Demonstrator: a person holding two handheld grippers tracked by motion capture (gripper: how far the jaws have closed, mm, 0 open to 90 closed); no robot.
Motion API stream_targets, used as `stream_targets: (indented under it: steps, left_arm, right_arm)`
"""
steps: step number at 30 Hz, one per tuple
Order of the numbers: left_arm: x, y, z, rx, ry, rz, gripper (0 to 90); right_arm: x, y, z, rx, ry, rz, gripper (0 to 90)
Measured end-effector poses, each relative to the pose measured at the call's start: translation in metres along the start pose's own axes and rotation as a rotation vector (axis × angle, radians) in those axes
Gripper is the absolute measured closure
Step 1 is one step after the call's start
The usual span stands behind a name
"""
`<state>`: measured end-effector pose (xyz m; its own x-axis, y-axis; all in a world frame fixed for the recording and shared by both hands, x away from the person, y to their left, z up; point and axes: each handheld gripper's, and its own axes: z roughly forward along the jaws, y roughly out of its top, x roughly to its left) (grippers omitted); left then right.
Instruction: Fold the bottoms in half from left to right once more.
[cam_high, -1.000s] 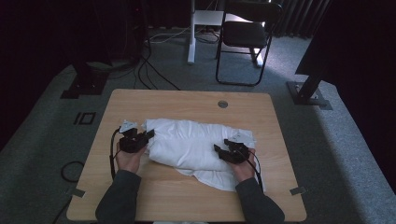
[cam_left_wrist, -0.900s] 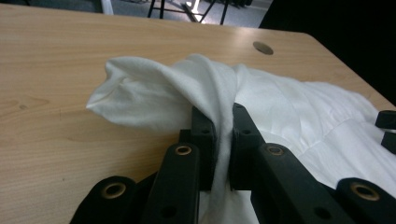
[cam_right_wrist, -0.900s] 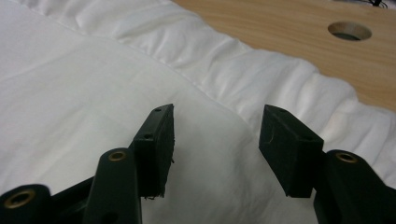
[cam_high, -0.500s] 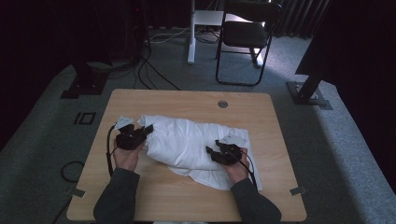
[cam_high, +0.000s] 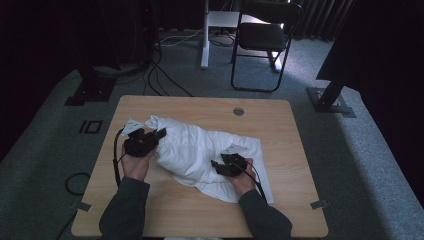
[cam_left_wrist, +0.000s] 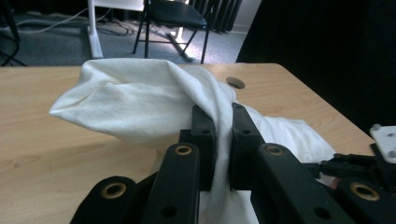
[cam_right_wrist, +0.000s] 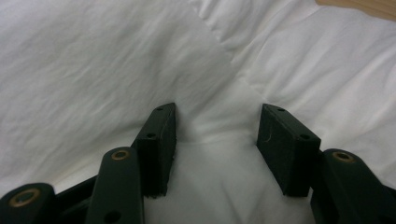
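A rumpled white cloth (cam_high: 200, 150) lies across the middle of the wooden table (cam_high: 200, 107). My left gripper (cam_high: 159, 134) is at the cloth's left end, shut on a pinched fold. In the left gripper view the jaws (cam_left_wrist: 223, 109) clamp that fold, and the cloth (cam_left_wrist: 135, 98) hangs lifted off the table beyond them. My right gripper (cam_high: 216, 165) rests on the near right part of the cloth and points left. In the right gripper view its jaws (cam_right_wrist: 217, 116) stand apart and press down into the cloth (cam_right_wrist: 116, 56), with a soft ridge between them.
A round cable hole (cam_high: 238, 111) sits near the table's far edge. Beyond the table stand a black folding chair (cam_high: 262, 35) and a white desk leg (cam_high: 205, 45), with cables (cam_high: 165, 75) on the carpet. Black stand bases (cam_high: 330, 97) flank the table.
My left gripper has risen and lifted the cloth's left end with it. My right gripper has slid left across the cloth toward its middle.
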<state>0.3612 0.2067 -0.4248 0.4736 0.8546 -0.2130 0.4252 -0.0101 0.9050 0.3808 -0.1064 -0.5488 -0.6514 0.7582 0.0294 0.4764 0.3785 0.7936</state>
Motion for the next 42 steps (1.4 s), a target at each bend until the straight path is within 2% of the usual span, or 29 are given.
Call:
stream_targets:
  steps: [12, 21, 28, 42]
  left_arm:
    - [-0.013, 0.016, -0.001, -0.021, -0.018, 0.047, 84.4]
    - [-0.014, 0.018, -0.002, -0.019, -0.018, 0.059, 84.4]
    - [-0.02, 0.02, -0.001, -0.01, -0.025, 0.079, 84.4]
    - [-0.026, 0.02, 0.002, -0.003, -0.038, 0.093, 84.4]
  right_arm:
    - [0.017, 0.01, 0.019, -0.009, 0.004, -0.016, 46.6]
    - [0.028, 0.015, 0.026, -0.015, 0.003, -0.012, 46.7]
    - [0.036, 0.02, 0.033, -0.015, 0.015, -0.013, 46.7]
    - [0.048, 0.029, 0.046, -0.023, 0.041, -0.016, 46.6]
